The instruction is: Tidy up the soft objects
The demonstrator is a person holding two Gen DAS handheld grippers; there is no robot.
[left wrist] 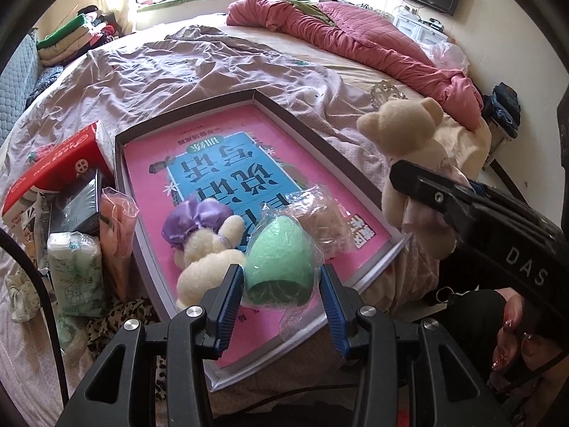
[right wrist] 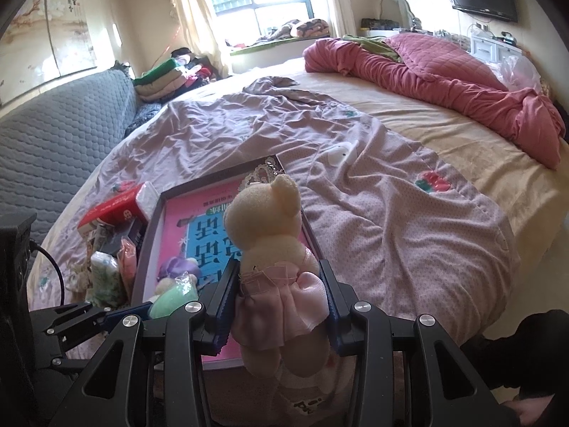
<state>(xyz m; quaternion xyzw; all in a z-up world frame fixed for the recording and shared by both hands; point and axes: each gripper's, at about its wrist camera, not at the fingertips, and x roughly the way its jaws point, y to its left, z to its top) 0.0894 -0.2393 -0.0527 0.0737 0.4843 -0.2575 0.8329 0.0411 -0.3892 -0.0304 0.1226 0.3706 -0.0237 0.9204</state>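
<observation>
My left gripper [left wrist: 281, 274] is shut on a green egg-shaped sponge [left wrist: 277, 249] in clear wrap, held over the near end of a grey tray [left wrist: 306, 131] lined with a pink and blue printed sheet. In the tray lie a cream plush in a purple dress [left wrist: 209, 242] and a beige wrapped item [left wrist: 323, 220]. My right gripper [right wrist: 279, 270] is shut on a cream teddy bear in a pink dress [right wrist: 263, 220], upright over the tray's [right wrist: 142, 259] near right edge. The bear [left wrist: 402, 124] also shows at the right of the left wrist view, and the sponge [right wrist: 170, 299] at the lower left of the right wrist view.
Left of the tray sit a red tissue box [left wrist: 60, 163], a black box [left wrist: 78, 210], a pink bagged pack [left wrist: 113, 235] and a green-white tissue pack [left wrist: 74, 274]. A red quilt [right wrist: 444, 71] lies across the far bed. A grey sofa [right wrist: 53, 142] runs along the left. A person's hand [left wrist: 512, 338] holds the right gripper.
</observation>
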